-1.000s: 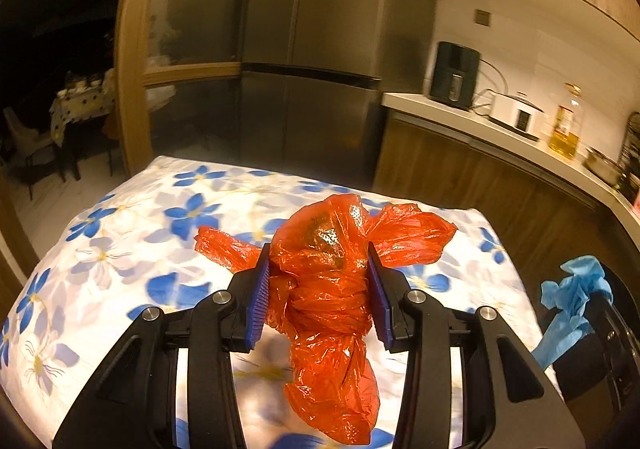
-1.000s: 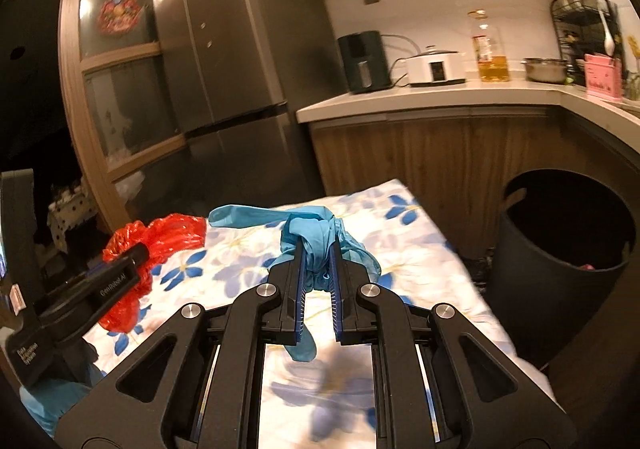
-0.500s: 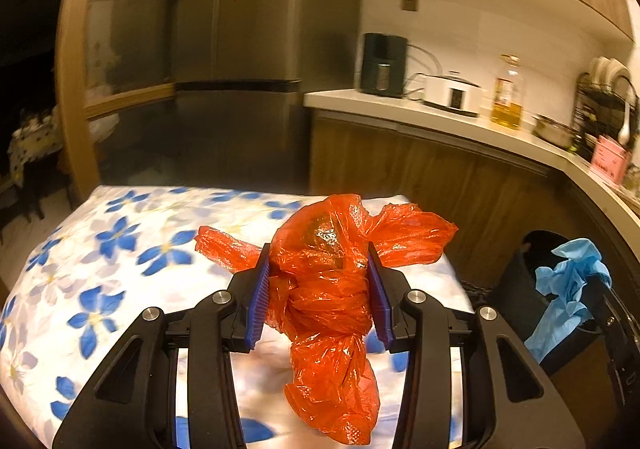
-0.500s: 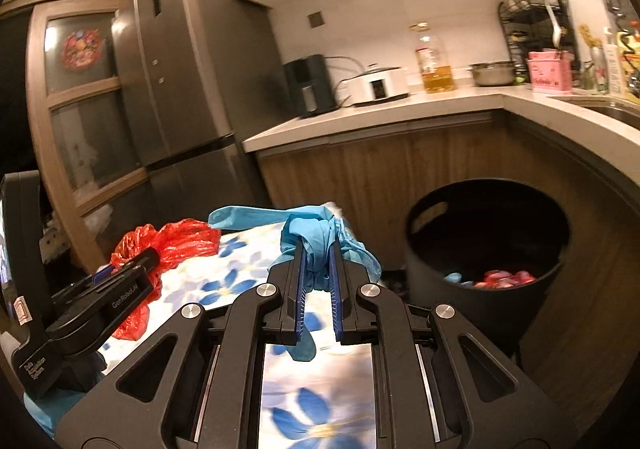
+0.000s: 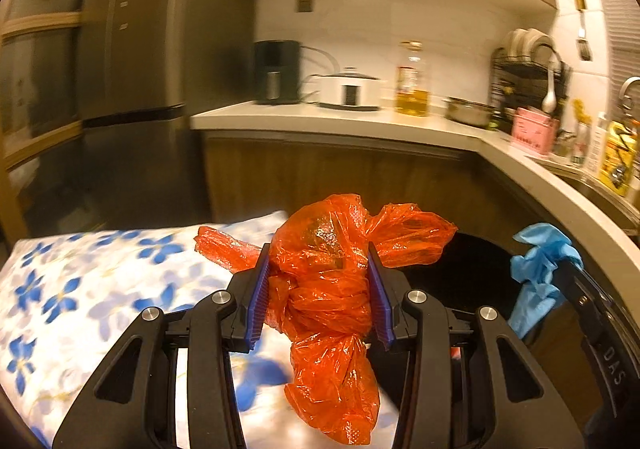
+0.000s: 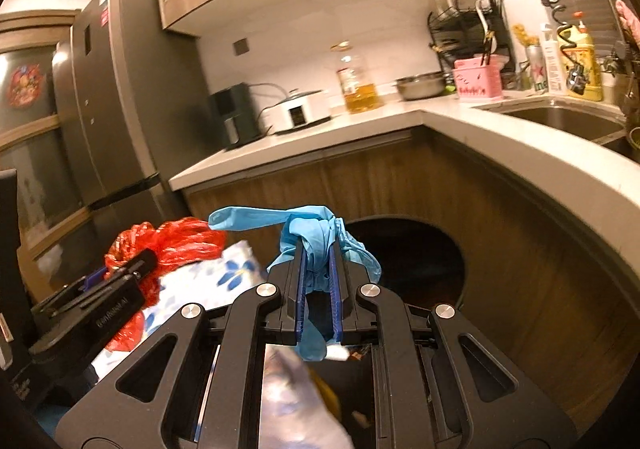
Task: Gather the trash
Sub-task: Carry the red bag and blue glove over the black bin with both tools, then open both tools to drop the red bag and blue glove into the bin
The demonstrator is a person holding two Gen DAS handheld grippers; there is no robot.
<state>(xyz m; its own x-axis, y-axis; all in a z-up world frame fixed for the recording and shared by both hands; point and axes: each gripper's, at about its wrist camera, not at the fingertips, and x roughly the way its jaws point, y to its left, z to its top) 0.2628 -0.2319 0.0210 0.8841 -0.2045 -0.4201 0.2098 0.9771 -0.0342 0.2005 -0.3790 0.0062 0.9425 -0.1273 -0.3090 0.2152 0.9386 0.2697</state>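
Note:
My left gripper (image 5: 319, 255) is shut on a crumpled red plastic bag (image 5: 328, 289), held above the edge of the flowered table (image 5: 80, 289). My right gripper (image 6: 318, 255) is shut on a blue rubber glove (image 6: 316, 233), held over the black trash bin (image 6: 424, 261). The bin also shows in the left wrist view (image 5: 472, 269), with the blue glove (image 5: 538, 273) at its right. The red bag and left gripper show at the left of the right wrist view (image 6: 168, 245). Trash lies inside the bin beneath my right gripper.
A curved kitchen counter (image 6: 480, 129) wraps behind the bin, with a sink (image 6: 560, 121), oil bottle (image 6: 356, 85), cooker (image 6: 296, 113) and dish rack (image 6: 464, 29). A grey fridge (image 6: 116, 121) stands at left. Wooden cabinet fronts (image 5: 360, 185) are close behind the bin.
Both grippers swung right from over the table toward the bin, still holding their items. The right gripper now hangs over the bin's opening; the counter and sink came into view.

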